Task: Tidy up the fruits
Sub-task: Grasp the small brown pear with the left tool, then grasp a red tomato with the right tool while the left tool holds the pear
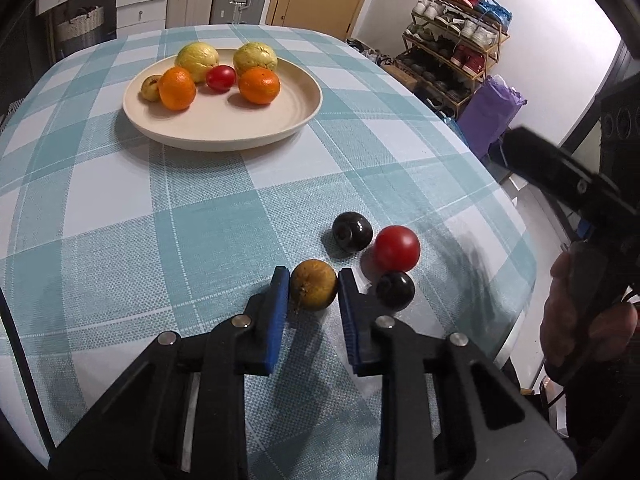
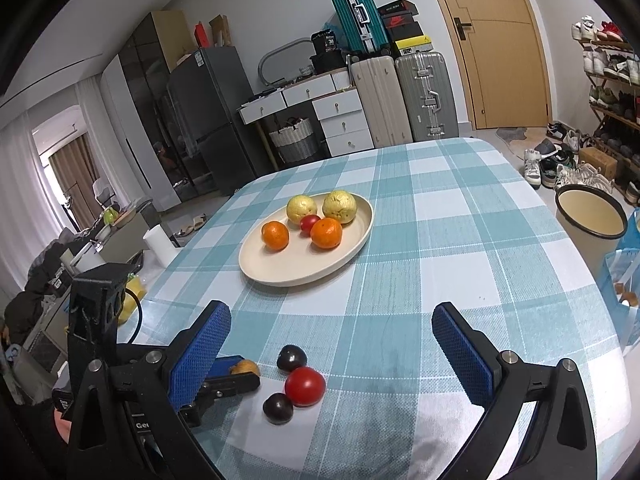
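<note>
I have the left gripper [image 1: 313,286] clamped on the brown fruit [image 1: 313,285] at the table's [image 1: 120,208] near edge, the right gripper [image 2: 330,320] gaping empty, so next I judge a clean lift toward the plate [image 1: 280,120] without nudging the red fruit [image 1: 397,248] beside it.

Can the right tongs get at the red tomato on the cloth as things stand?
Probably yes. The right tongs stand open above the cloth with nothing between them and the tomato; two dark fruits touch it, so they may get nudged.
</note>
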The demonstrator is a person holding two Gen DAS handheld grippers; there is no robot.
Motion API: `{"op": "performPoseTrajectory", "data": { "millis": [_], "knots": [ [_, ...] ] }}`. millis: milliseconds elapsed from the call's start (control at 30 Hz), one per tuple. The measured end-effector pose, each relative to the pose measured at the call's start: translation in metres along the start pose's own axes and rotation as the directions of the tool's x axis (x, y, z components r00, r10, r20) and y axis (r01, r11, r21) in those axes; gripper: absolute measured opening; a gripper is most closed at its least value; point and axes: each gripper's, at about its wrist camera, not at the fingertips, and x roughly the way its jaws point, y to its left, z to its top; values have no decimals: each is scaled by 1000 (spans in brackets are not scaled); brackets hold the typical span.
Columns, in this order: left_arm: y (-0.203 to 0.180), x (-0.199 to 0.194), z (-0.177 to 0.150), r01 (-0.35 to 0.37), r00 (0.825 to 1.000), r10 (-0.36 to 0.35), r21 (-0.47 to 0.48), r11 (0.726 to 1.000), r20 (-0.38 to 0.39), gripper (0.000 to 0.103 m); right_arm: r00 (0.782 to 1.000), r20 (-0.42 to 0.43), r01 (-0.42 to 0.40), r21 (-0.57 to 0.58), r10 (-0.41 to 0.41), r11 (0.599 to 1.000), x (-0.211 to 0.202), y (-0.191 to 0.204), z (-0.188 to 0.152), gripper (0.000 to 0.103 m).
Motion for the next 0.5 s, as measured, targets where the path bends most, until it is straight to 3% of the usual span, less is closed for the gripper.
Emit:
{"op": "performPoseTrajectory", "data": {
  "millis": [300,500],
  "knots": [
    [3,-19,3,-11,999,11,0,1000,33,22,999,-1,-38,23,38,999,-3,-2,-8,103],
    [7,-34,2,-12,998,13,-19,1000,62,22,997,-57,-49,36,51,998,6,-1,-18,103]
  ]
}}
